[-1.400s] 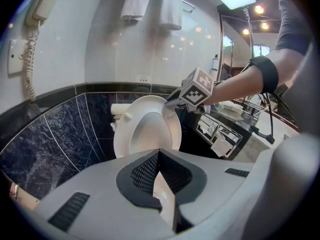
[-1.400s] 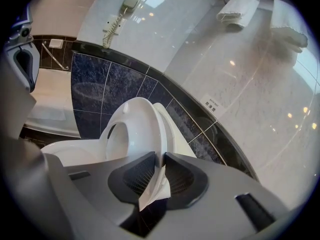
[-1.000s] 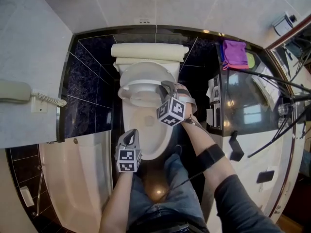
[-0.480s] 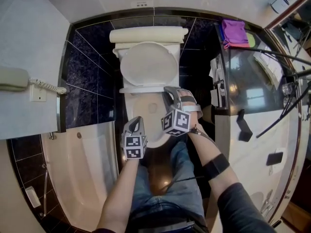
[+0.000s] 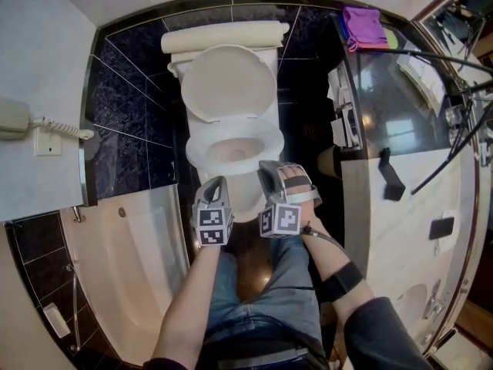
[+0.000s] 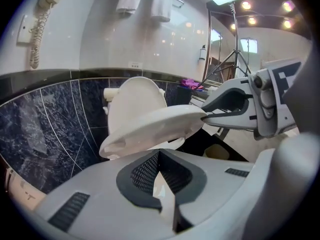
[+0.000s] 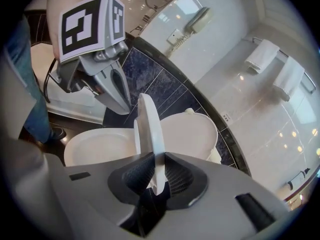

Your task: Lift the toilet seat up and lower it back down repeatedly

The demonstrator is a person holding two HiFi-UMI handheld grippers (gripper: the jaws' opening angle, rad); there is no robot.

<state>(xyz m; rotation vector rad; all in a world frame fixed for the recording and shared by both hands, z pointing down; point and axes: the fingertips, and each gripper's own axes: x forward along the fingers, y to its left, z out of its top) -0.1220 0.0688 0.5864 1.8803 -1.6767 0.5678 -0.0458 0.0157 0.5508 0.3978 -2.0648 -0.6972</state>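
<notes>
A wall phone (image 5: 14,119) hangs at the far left, above the pale bathtub (image 5: 123,268) that runs beside the dark tiled wall. The left hand-held gripper (image 5: 215,185) hovers just in front of the toilet bowl (image 5: 245,203); its jaws are drawn narrow, almost together, with nothing between them. At the middle, the toilet seat (image 5: 197,151) is tilted partway up off the bowl, its front edge higher than its hinge end, while the lid (image 5: 229,79) stands upright against the tank (image 5: 223,37). The right hand-held gripper (image 5: 268,169) is clamped on the seat's front rim, one jaw on each face of the thin edge. Further right, a glossy vanity counter (image 5: 400,176) carries a purple cloth (image 5: 364,26) at its back corner.
</notes>
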